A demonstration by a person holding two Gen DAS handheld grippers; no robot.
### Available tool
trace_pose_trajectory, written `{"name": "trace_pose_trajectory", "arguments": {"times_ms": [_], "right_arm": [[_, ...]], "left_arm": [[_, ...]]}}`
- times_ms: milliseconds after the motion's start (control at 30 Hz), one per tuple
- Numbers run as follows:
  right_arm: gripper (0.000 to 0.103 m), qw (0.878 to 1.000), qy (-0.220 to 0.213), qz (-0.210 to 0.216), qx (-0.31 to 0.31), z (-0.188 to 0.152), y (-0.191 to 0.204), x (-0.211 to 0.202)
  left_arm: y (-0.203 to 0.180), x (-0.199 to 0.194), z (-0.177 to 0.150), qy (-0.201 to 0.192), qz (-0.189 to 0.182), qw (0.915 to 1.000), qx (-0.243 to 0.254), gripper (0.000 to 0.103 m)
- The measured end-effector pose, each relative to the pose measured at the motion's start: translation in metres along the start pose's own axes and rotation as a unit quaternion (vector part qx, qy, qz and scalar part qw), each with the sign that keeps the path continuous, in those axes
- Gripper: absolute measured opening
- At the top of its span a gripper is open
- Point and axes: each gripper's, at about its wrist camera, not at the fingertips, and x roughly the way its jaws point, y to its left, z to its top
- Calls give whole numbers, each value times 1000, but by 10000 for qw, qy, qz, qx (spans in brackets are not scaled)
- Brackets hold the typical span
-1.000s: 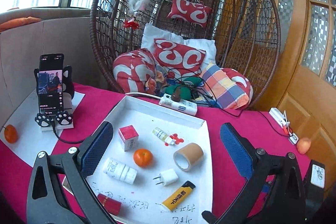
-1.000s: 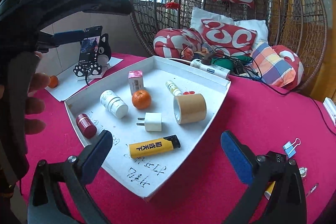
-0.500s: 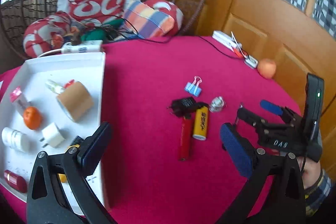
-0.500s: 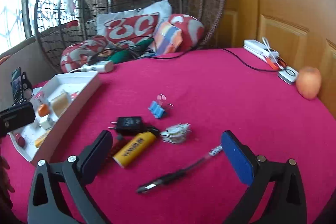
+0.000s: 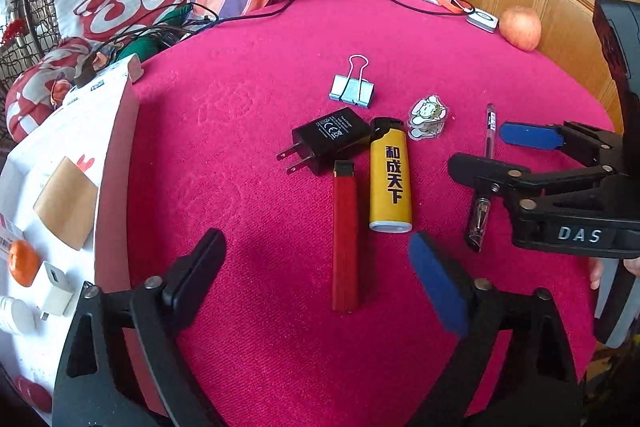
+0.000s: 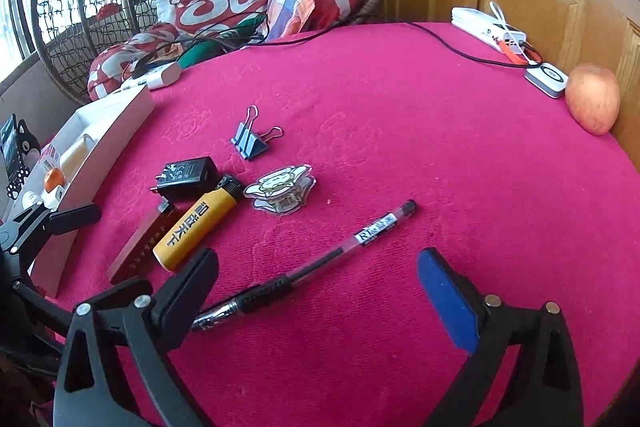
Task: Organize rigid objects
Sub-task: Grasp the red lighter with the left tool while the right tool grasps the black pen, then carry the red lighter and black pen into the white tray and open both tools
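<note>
Crimson cloth [image 5: 248, 75] covers the table. From the left wrist, the left gripper [image 5: 316, 259] hangs spread over a red bar [image 5: 345, 235], its jaws just narrowed a little yet pressing nothing. A yellow lighter [image 5: 390, 179] touches that bar's right side; a black charger [image 5: 330, 139] sits at its far end.

From the right wrist, the right gripper [image 6: 320, 271] likewise stands apart after closing slightly, a pen [image 6: 320, 259] between its jaws, untouched, well right of the bar.
</note>
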Motion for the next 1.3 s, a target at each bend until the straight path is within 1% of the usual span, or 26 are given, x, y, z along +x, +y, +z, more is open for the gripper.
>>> {"name": "trace_pose_trajectory", "arguments": {"times_ms": [33,67,100,200,267,333,367,433,467,500,533,600,767,933,1033,1100,1200,1300], "right_arm": [[80,9999,22,-81,-63,2,4,4],[80,9997,4,-167,-181,4,8,6],[79,9995,32,-167,-266,5,13,8],[78,9986,34,-217,-490,4,20,10],[69,9983,14,-140,-570,3,19,9],[45,9977,-26,-115,-669,2,18,6],[38,9976,-42,-57,-691,1,17,5],[25,9976,-42,22,-691,-2,11,1],[21,9975,-53,104,-698,-3,10,-1],[14,9974,-64,174,-702,-4,9,-4],[10,9971,-78,208,-734,-5,10,-6],[7,9969,-214,279,-699,-9,7,-15],[7,9970,-405,542,-365,-8,-4,-29],[7,9949,-737,677,-153,-2,-9,-52],[7,9919,-993,783,-139,5,-8,-69],[7,9893,-1154,881,-167,10,-5,-81],[7,9847,-1378,1036,-273,16,4,-94],[7,9818,-1458,1162,-356,21,12,-100]], "left_arm": [[2,5,0,97,-9,9999,-28,83],[5,5,1,55,-82,9999,-134,83],[6,5,2,61,-66,9998,-169,83],[4,5,2,41,-50,9999,-106,82],[3,3,0,-56,-91,9999,-68,73],[2,0,-1,-115,-152,9998,-25,47],[2,-1,-2,-114,-176,9998,-14,41],[1,-3,-3,-127,-272,9995,15,17],[1,-5,-4,-157,-266,9995,16,12],[1,-6,-6,-184,-266,9995,-8,12],[1,-7,-8,-213,-302,9993,-57,12],[4,-10,-11,-268,-387,9987,-211,12],[3,-27,-12,-486,-459,9972,-336,12],[5,-56,-9,-950,-442,9935,-446,12],[4,-76,-5,-1253,-350,9908,-385,12],[6,-88,-2,-1401,-351,9887,-393,12],[9,-100,1,-1539,-360,9863,-465,12],[13,-109,3,-1629,-360,9846,-516,12]]}}
